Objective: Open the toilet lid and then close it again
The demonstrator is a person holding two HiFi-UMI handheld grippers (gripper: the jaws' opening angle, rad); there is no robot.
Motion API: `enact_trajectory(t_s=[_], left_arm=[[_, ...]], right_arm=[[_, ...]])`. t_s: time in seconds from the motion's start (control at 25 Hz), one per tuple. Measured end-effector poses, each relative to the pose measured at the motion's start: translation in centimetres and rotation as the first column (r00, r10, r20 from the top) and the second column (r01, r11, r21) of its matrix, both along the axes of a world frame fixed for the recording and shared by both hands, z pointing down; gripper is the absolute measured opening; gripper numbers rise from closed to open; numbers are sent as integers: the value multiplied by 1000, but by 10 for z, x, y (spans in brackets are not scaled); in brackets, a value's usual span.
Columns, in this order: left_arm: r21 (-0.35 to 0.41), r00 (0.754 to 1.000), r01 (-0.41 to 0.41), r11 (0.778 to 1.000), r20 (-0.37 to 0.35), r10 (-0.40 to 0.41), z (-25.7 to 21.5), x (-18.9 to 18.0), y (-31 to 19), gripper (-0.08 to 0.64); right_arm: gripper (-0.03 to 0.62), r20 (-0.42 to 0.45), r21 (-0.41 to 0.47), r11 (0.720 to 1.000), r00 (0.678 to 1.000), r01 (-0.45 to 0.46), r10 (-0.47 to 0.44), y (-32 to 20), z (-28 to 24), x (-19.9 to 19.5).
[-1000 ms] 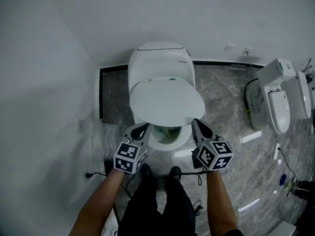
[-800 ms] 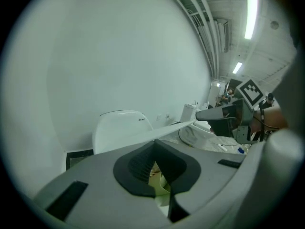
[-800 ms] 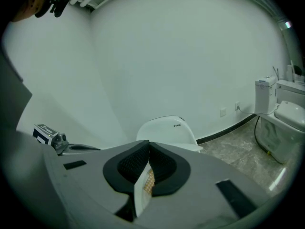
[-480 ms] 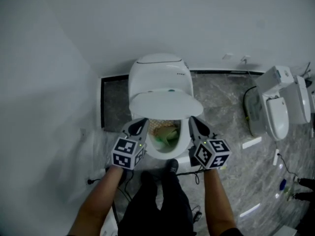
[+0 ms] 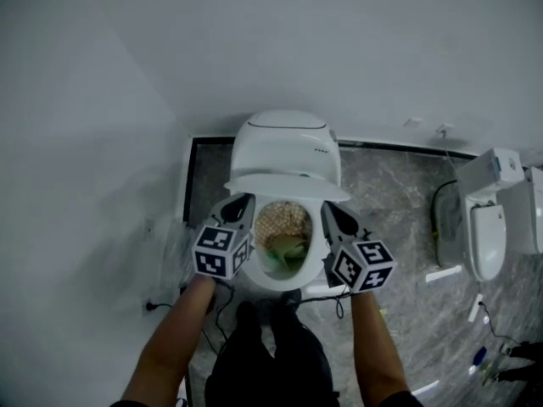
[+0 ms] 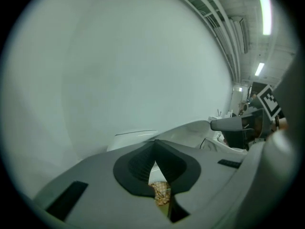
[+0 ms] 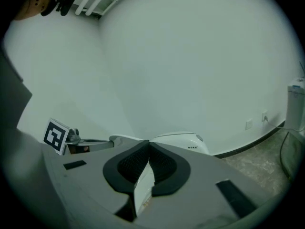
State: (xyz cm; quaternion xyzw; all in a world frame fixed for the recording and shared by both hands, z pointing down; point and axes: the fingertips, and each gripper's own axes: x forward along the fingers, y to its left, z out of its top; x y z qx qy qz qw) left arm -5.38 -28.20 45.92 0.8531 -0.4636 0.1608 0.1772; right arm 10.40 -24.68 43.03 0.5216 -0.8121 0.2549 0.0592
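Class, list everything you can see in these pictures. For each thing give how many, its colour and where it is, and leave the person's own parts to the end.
toilet: one, white, centre, against the back wall
toilet lid: one, white, partly raised over the bowl
bowl contents: tan patterned and green, inside the bowl; cannot tell what they are
second toilet: one, white, right edge
floor: grey, marbled, around both toilets
wall: white, behind the toilets
cable: one, black, on the floor at lower left
left gripper: one, grey with a marker cube, jaws shut, at the lid's front left edge
right gripper: one, the same colours, jaws shut, at the lid's front right edge
arms: two, bare, bottom of the head view
trousers: black, bottom centre
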Motion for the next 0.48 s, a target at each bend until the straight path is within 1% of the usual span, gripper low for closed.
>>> enact_trajectory(t_s=[0.12, 0.28, 0.48], left_arm=[[6, 999, 35, 999, -1, -35, -5, 8, -11, 9], [22, 998, 70, 997, -6, -70, -14, 16, -29, 9], [30, 997, 78, 996, -4, -78, -21, 18, -51, 9]], right_arm=[[11, -4, 8, 999, 999, 47, -47, -11, -4, 5], [11, -5, 24, 997, 997, 79, -79, -25, -11, 13], [11, -10, 21, 995, 995, 96, -96, -44, -14, 14]])
